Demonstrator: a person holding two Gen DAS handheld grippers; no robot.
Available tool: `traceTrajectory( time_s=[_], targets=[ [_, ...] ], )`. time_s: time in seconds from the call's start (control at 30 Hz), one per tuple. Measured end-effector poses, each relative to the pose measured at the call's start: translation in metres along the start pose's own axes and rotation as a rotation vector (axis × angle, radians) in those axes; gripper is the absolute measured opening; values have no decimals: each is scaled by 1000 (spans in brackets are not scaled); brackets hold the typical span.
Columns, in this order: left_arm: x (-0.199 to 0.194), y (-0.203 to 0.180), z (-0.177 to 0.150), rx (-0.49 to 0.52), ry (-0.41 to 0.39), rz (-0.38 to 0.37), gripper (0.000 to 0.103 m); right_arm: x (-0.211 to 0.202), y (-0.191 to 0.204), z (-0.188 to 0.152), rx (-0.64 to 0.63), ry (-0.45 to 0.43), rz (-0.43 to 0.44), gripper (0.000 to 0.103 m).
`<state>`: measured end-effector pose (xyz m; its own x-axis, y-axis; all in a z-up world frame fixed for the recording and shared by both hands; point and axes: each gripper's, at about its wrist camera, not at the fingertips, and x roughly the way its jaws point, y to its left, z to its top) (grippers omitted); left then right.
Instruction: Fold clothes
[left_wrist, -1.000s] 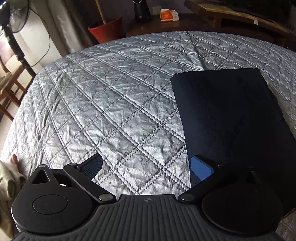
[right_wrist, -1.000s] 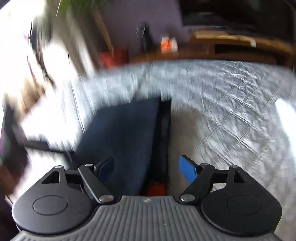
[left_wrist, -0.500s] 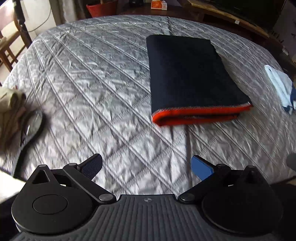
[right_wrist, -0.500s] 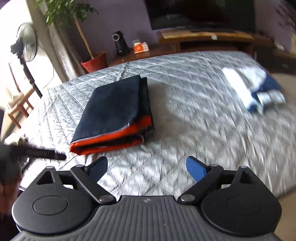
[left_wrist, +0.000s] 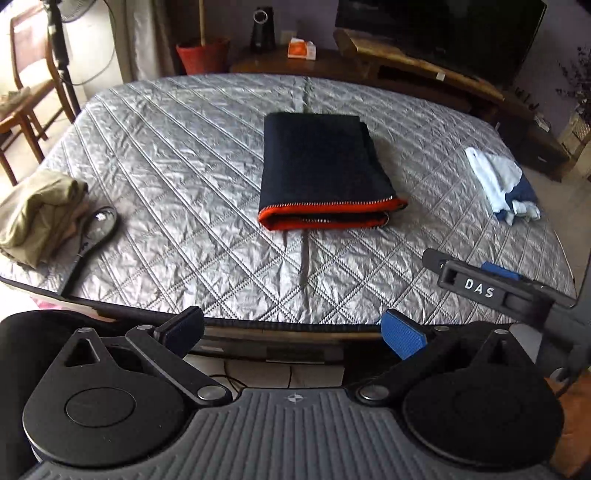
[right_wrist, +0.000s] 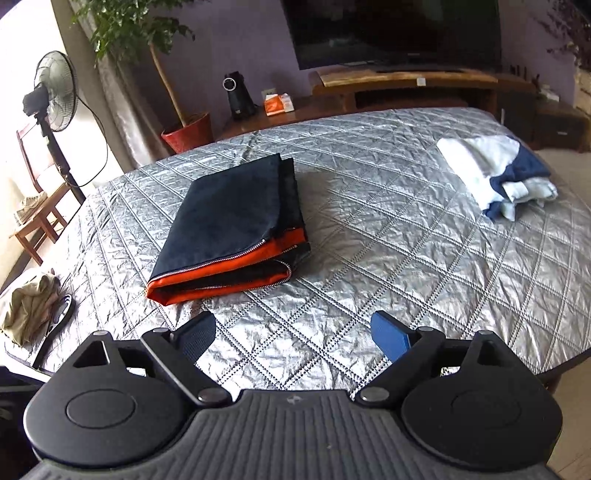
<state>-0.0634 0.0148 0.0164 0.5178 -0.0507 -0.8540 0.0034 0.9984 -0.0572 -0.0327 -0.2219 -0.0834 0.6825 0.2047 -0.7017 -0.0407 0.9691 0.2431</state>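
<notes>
Left gripper (left_wrist: 291, 328) jaws wide apart, nothing between them, hanging off the near edge of the quilted grey bed (left_wrist: 184, 177); folded navy garment (left_wrist: 317, 166) with orange lining mid-bed; khaki clothes (left_wrist: 37, 214) far left; white-blue clothes (left_wrist: 498, 181) right; right gripper (left_wrist: 476, 280) pokes in from right.

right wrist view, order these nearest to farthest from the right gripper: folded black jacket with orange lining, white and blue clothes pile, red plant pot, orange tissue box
1. Folded black jacket with orange lining, just ahead of the right gripper, slightly left.
2. White and blue clothes pile, far right on the quilt.
3. Red plant pot, beyond the bed's far left edge.
4. Orange tissue box, on the wooden unit behind, centre.
</notes>
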Motion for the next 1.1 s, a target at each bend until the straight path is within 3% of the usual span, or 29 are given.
traceTrajectory(
  time_s=[0.5, 1.1],
  targets=[
    [-31, -20, -9, 41, -29, 71, 103, -7, -16, -2, 57, -1, -1, 92],
    [-34, -25, -14, 59, -39, 85, 103, -6, -15, -2, 47, 2, 3, 93]
  ],
)
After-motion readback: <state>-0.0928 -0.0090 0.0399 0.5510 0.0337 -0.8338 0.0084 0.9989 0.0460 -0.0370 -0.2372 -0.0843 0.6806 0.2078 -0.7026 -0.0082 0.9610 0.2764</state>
